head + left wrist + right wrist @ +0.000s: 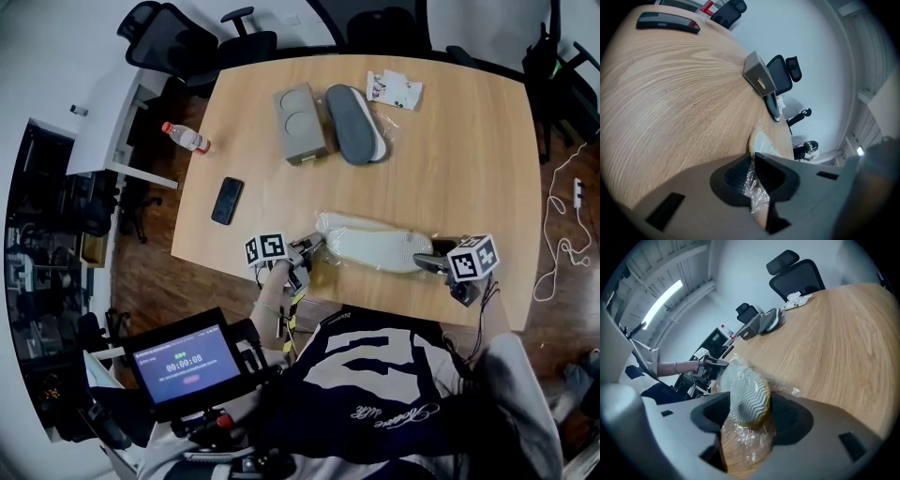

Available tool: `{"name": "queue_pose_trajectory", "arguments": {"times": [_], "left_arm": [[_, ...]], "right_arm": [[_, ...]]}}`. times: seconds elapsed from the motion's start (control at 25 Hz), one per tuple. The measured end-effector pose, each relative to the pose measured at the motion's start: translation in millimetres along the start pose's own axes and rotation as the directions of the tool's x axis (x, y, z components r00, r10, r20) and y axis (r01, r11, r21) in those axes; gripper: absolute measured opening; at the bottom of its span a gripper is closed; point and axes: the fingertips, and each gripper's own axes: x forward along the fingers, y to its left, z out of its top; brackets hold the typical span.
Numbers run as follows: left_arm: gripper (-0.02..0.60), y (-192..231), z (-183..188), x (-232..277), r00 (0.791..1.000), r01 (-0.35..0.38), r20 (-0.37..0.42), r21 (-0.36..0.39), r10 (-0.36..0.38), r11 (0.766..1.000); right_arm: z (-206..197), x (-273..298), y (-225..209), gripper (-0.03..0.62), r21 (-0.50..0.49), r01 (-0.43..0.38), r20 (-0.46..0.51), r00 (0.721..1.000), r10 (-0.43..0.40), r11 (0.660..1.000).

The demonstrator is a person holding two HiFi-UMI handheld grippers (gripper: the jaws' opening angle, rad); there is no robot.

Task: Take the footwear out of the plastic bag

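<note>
A white slipper (375,244) in a clear plastic bag (330,223) lies across the near part of the wooden table (469,169). My left gripper (305,253) is at its left end. In the left gripper view the jaws (752,161) are shut on a crumpled fold of the plastic bag (754,187), and the slipper (761,143) shows just beyond. My right gripper (431,262) is at the slipper's right end. In the right gripper view its jaws (747,404) stand wide open around the bagged slipper's end (747,397), whose zigzag sole faces the camera.
Further back on the table lie a grey slipper in a bag (354,122), a grey box (302,122), a printed packet (394,89), a black phone (227,200) and a bottle (187,138). Office chairs (169,42) stand behind. A small screen (187,361) sits at my lower left.
</note>
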Motion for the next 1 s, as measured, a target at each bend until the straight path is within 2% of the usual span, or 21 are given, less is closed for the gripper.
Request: {"name": "queue_pose_trajectory", "arguments": {"times": [0.12,0.2,0.28,0.48,0.68,0.88,0.96,1.0], "left_arm": [[0.030,2.1,2.1,-2.2,1.000,0.013,0.020,-0.033,-0.012,0.999],[0.028,1.8,3.4,-2.7,0.999,0.028,0.037,-0.055,-0.026,0.998],[0.028,0.7,2.8,-2.7,0.999,0.041,0.031,-0.046,-0.039,0.998],[0.023,0.3,-1.0,-0.3,0.999,0.041,-0.027,-0.005,-0.042,0.999],[0.003,2.8,1.4,-1.9,0.997,0.071,-0.009,-0.039,-0.072,0.997],[0.003,2.6,0.4,-2.4,0.998,0.064,-0.014,-0.032,-0.064,0.997],[0.003,1.5,-2.2,-1.1,0.998,0.059,-0.034,-0.015,-0.059,0.998],[0.003,0.3,-4.0,0.0,0.997,0.058,-0.049,-0.006,-0.059,0.998]], "right_arm": [[11.2,3.7,14.8,0.244,0.052,-0.118,0.080,0.990,0.114,0.992],[14.6,-0.3,16.8,0.219,0.102,-0.155,0.150,0.979,0.139,0.983],[11.8,-4.4,12.6,0.098,0.128,-0.147,0.172,0.977,0.124,0.981],[3.5,-3.9,4.7,0.101,0.097,-0.097,0.109,0.990,0.087,0.991],[-10.4,-7.7,-4.7,0.133,-0.017,-0.016,-0.014,1.000,0.016,1.000],[-14.0,-1.1,-4.4,0.137,-0.015,-0.004,-0.067,0.998,0.003,1.000],[-12.7,8.2,4.5,0.206,-0.022,-0.027,-0.090,0.996,0.025,0.999],[-11.5,14.5,10.1,0.220,-0.031,-0.039,-0.103,0.994,0.035,0.999]]}}
